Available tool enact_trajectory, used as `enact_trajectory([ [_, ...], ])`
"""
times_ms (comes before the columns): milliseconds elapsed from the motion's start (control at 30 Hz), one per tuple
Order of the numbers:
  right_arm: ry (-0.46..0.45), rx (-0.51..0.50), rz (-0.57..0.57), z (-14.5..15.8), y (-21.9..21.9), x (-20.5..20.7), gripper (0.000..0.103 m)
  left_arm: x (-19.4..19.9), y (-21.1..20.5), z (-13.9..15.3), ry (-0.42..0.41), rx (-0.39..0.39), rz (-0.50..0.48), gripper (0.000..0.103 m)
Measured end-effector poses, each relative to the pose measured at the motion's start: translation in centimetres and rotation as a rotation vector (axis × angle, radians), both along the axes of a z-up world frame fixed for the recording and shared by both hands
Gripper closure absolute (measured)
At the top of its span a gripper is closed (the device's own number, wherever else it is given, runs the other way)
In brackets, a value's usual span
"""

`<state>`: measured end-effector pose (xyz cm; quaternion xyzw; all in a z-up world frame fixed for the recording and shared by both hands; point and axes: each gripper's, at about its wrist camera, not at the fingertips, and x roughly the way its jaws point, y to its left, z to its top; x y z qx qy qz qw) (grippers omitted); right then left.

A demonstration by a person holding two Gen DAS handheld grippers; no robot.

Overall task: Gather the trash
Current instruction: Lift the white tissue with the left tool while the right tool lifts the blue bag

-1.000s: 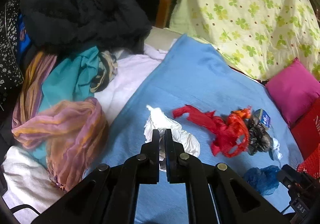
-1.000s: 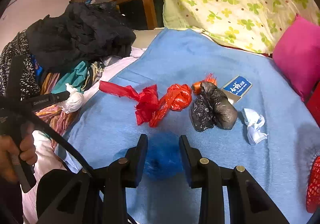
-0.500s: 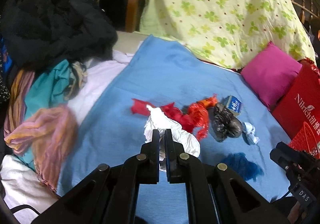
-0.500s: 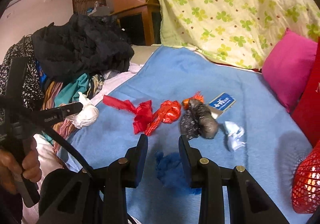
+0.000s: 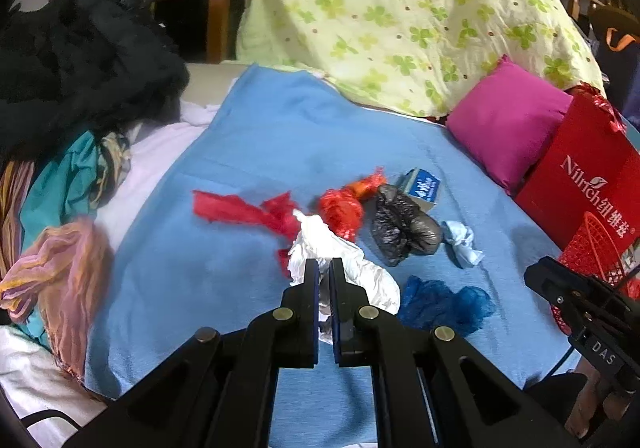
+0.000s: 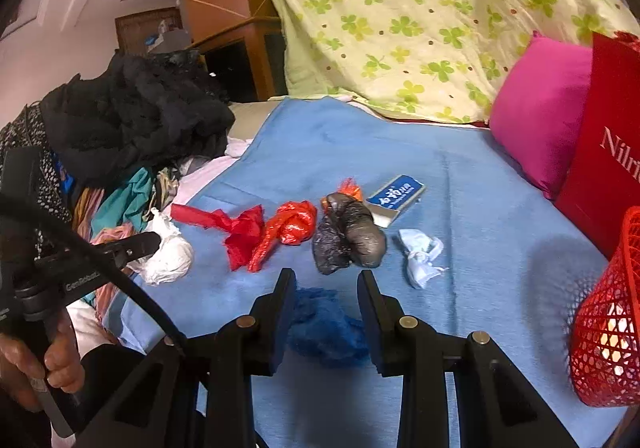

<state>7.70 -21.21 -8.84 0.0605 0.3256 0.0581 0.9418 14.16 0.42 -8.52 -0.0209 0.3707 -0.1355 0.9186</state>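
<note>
Clothes pile crowds blue blanket's left edge. Left gripper pinches white crumpled bag above blanket. Right gripper, jaws apart, straddles blue wad, near edge. Right edge: red mesh basket, whole only in right view.

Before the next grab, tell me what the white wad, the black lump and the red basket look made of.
White wad, clamped in the left gripper: thin plastic film or paper; crisp creases, faint sheen, so I can't settle it. Black lump: thin plastic bag, glossy, finely wrinkled. Red basket: moulded rigid plastic, judging by its regular open lattice and slight shine.
</note>
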Motion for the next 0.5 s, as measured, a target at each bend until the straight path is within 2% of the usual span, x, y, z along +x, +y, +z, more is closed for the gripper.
enact_trajectory([
  [300, -0.059, 0.010, -0.062, 2.3, -3.1, -1.8, 0.068, -0.8, -2.6, 1.4, -0.042, 0.009, -0.066, 0.098],
  [467, 0.054, 0.152, 0.007, 0.6, -3.9, -0.3, 0.067, -0.4, -1.8, 0.4, -0.015, 0.004, -0.028, 0.098],
  [500, 0.090, 0.164, 0.032, -0.5, -3.4, 0.4, 0.061, -0.4, -1.6, 0.1, -0.007, 0.007, -0.022, 0.098],
])
